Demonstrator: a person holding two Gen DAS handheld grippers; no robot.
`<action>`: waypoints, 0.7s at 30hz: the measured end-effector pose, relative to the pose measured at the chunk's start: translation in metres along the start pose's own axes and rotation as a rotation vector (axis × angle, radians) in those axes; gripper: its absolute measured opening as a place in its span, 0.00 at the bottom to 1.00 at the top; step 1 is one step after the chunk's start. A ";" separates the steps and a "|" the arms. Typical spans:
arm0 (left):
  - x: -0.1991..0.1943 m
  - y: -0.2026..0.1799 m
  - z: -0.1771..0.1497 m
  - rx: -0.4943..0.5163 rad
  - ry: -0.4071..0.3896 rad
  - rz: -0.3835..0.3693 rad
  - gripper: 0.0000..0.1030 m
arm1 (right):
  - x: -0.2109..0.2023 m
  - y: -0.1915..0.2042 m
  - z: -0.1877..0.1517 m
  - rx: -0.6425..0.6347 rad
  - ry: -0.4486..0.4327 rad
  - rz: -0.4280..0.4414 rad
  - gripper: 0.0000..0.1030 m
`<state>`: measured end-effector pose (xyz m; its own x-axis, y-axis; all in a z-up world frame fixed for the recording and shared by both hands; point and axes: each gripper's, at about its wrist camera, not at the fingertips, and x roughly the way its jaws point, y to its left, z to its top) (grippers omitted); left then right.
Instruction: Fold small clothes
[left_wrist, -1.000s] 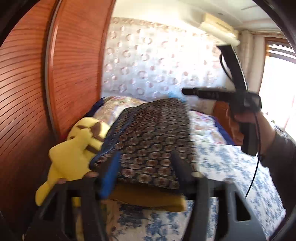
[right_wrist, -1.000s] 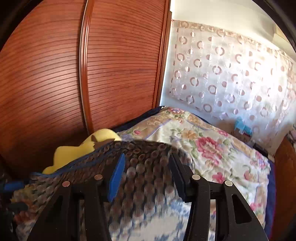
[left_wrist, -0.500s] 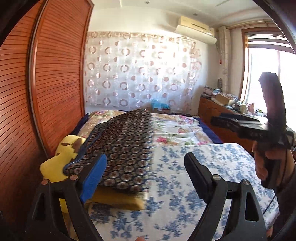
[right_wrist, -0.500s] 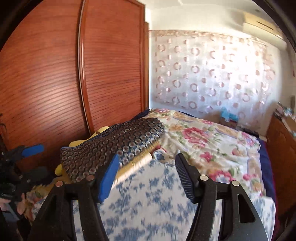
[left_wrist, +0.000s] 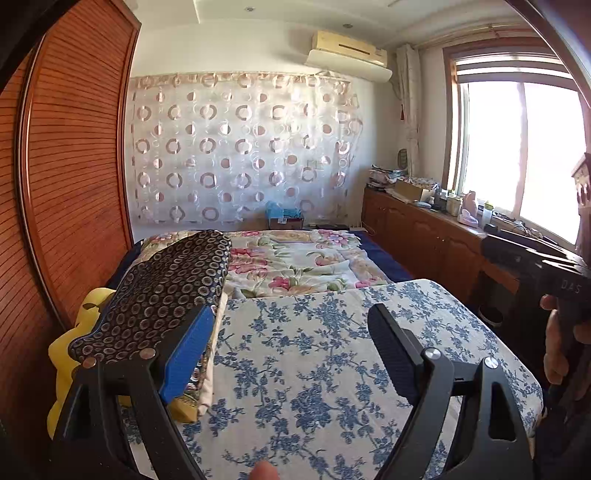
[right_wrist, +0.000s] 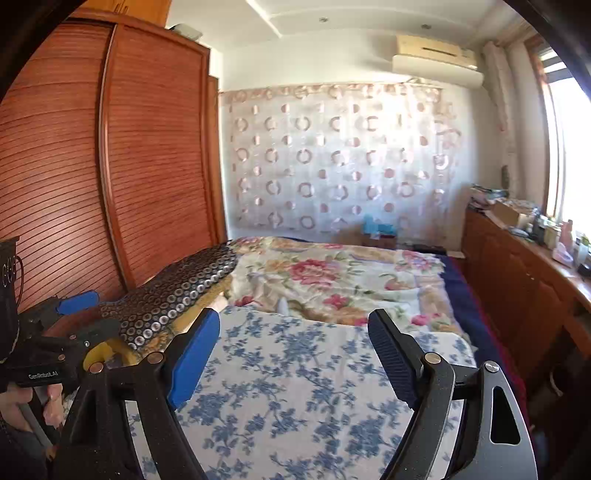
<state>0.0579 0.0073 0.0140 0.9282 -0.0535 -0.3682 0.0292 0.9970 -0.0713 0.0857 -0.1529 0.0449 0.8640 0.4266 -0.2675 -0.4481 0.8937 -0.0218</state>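
A folded dark garment with a ring pattern (left_wrist: 166, 291) lies on top of a stack of folded clothes at the left edge of the blue-flowered work surface (left_wrist: 332, 350). The right wrist view shows the same garment (right_wrist: 177, 291). My left gripper (left_wrist: 291, 347) is open and empty, hovering over the surface just right of the stack. It also shows at the left of the right wrist view (right_wrist: 88, 315). My right gripper (right_wrist: 291, 350) hangs over the flowered surface with its jaws opening and nothing between them. A hand (left_wrist: 554, 347) holds it at the right edge.
A yellow plush toy (left_wrist: 74, 332) sits left of the stack, against a slatted wooden wardrobe (left_wrist: 74, 184). Behind the work surface is a bed with a flowered quilt (left_wrist: 295, 258). A cluttered wooden sideboard (left_wrist: 424, 236) runs under the window on the right.
Both grippers have drawn back from the dark garment, which now rests on the stack. The right gripper has swung away to the right and its jaws have widened.
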 end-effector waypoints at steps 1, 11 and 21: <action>0.001 -0.004 0.001 0.001 0.002 0.004 0.84 | -0.006 0.000 -0.003 0.006 -0.002 -0.016 0.82; 0.004 -0.030 0.004 0.038 0.006 0.006 0.84 | -0.030 0.031 -0.022 0.046 0.005 -0.090 0.82; 0.000 -0.033 0.006 0.029 -0.005 -0.007 0.84 | -0.041 0.047 -0.029 0.080 0.002 -0.107 0.81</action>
<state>0.0589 -0.0251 0.0216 0.9297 -0.0603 -0.3635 0.0465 0.9978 -0.0468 0.0226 -0.1328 0.0266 0.9052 0.3284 -0.2698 -0.3339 0.9422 0.0263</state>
